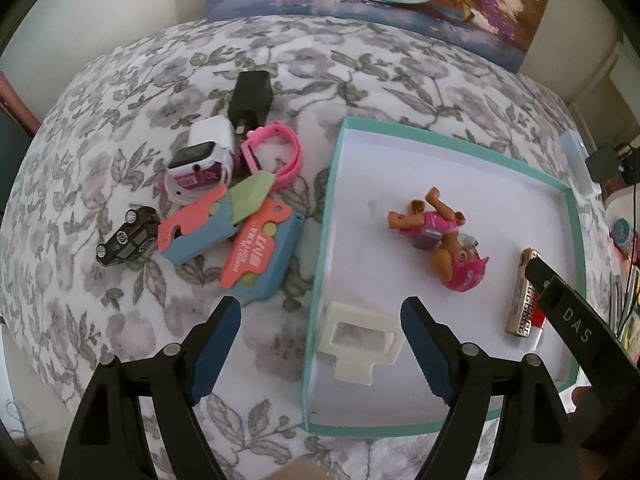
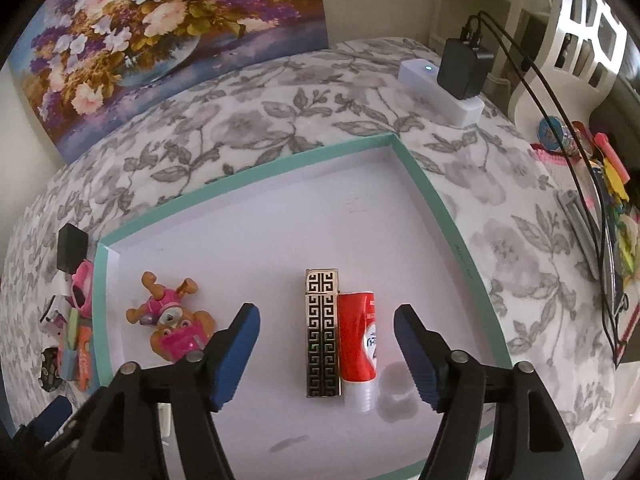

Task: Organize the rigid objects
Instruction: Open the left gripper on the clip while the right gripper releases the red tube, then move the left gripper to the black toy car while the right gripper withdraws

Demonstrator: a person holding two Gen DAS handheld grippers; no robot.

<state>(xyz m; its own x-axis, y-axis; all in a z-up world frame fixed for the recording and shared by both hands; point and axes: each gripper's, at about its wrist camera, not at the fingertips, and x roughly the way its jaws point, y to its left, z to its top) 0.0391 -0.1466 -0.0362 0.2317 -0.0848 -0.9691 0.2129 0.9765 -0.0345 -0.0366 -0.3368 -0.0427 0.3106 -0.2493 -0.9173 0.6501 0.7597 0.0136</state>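
Note:
A teal-rimmed white box [image 1: 320,240] lies on the floral cloth. Inside it are a pink puppy toy [image 1: 444,244], a gold patterned lighter [image 2: 323,332] with a red tube [image 2: 358,336] beside it, and a white plastic clip [image 1: 358,344] in the near left corner. My left gripper [image 1: 320,312] is open over the box's left rim, with the clip between its fingers but untouched. My right gripper [image 2: 326,316] is open above the lighter and tube, its pads apart from both. Left of the box lie a black toy car [image 1: 126,236], a pink smartwatch [image 1: 196,168] and coral-and-blue toys [image 1: 260,256].
A black charger [image 1: 252,96], a white charger [image 1: 212,132] and a pink band [image 1: 276,152] sit in the left pile. A white power strip with a black adapter [image 2: 444,88] and cables stands beyond the box's right corner. A flower painting [image 2: 160,40] leans at the back.

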